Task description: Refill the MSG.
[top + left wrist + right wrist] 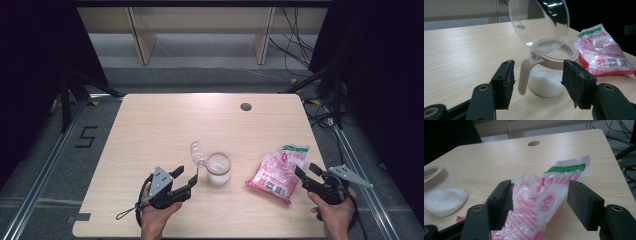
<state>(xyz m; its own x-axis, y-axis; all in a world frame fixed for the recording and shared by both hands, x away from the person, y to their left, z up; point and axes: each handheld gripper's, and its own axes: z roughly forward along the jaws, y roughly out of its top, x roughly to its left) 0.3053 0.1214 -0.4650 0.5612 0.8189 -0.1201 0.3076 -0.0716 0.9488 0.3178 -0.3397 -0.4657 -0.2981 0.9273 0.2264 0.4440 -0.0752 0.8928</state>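
In the high view a glass jar (pixel 219 169) of white powder stands near the middle of the tabletop (pixel 165 125), its clear lid (pixel 198 154) tipped up, with the left gripper (pixel 186 179) just beside it and the right gripper (pixel 300 173) at a pink-printed plastic bag (pixel 278 172). The left gripper view shows its jaws wide apart, gripping nothing, the jar's beige tab (pixel 524 75) between them. The right gripper view shows its jaws wide too, the crumpled bag (pixel 541 202) lying loose between them, not pinched.

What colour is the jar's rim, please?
The jar's rim is beige-tan, best seen in the left gripper view.
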